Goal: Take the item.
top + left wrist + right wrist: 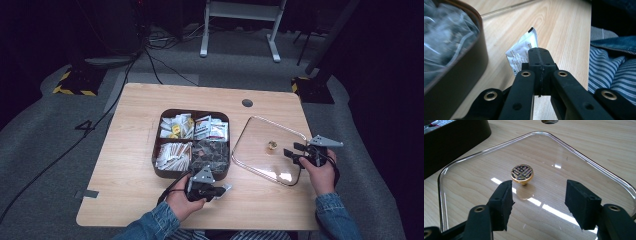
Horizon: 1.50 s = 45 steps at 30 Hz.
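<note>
In the high view, the left gripper sits in the lower middle of the frame, just below the dark tray, with its jaws clamped on a small white packet. The left gripper view shows this more clearly: the packet sticks out beyond the closed jaw tips at the centre of the frame, its lower part hidden behind the black jaws, and its small print is too fine to read. The tray's brown wall fills the left side of that view, cut off by the edge, with crinkled clear wrappers blurred inside it. A striped shirt and a denim sleeve show at the right edge.

The right gripper is at the right of the high view, its jaws standing apart and holding nothing, over the near edge of the clear glass lid that lies flat on the wooden table. In the right gripper view the lid's gold knob stands upright just beyond the gap between the jaws, not touched by either. The lid's near rim is cut off at the bottom of that frame.

The tray's four compartments hold packets; their labels cannot be made out.
</note>
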Tool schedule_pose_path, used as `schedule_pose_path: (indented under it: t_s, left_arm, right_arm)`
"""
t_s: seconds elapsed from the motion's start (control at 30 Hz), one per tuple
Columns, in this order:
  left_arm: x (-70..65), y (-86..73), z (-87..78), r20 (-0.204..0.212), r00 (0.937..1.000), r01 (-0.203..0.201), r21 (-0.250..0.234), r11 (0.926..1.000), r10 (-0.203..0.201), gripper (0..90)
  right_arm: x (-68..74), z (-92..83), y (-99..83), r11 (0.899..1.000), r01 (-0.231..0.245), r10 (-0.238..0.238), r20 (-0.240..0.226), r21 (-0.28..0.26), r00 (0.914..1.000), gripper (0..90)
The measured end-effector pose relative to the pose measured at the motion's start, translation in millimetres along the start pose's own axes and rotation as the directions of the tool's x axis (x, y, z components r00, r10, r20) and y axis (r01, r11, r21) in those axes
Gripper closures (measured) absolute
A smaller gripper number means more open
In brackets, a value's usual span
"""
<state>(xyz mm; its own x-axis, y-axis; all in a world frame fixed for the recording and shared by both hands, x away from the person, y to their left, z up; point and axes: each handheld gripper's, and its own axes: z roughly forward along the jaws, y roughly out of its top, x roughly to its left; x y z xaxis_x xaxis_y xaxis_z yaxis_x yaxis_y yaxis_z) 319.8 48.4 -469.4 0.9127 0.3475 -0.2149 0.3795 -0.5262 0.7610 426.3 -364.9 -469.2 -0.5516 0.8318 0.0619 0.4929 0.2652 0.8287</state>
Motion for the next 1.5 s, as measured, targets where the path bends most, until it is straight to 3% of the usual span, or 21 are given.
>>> schedule_pose_path:
  t_s: [0.43, 0.53, 0.7, 0.97, 1.5]
  left_arm:
    - [-1.0, -2.0, 9.3, 0.016, 0.9999, -0.003, 0.034, 0.9994, 0.002, 89.8]
    - [-1.5, -2.4, 11.5, 0.017, 0.9999, -0.001, 0.036, 0.9994, 0.0, 78.0]
    - [-2.5, -1.6, 11.0, 0.008, 1.0, -0.004, 0.02, 0.9998, 0.004, 64.8]
    - [-3.2, 2.2, -0.6, -0.013, 0.9999, 0.01, -0.033, 0.9994, -0.011, 61.5]
    - [-4.5, 7.1, -16.0, -0.046, 0.9987, 0.017, -0.095, 0.9953, -0.021, 56.5]
  right_arm:
    - [0.5, 2.3, -1.5, 1.0, -0.005, 0.005, -0.004, 0.007, 1.0, 39.7]
    - [0.5, 2.3, -1.6, 1.0, -0.003, 0.003, -0.004, 0.008, 1.0, 39.5]
    - [0.5, 2.2, -1.4, 1.0, -0.004, 0.004, -0.004, 0.007, 1.0, 39.4]
    - [0.7, 2.5, -0.7, 1.0, -0.001, 0.001, -0.005, 0.007, 1.0, 39.1]
    - [2.7, 5.9, 0.7, 1.0, -0.003, 0.003, -0.006, 0.002, 1.0, 36.6]
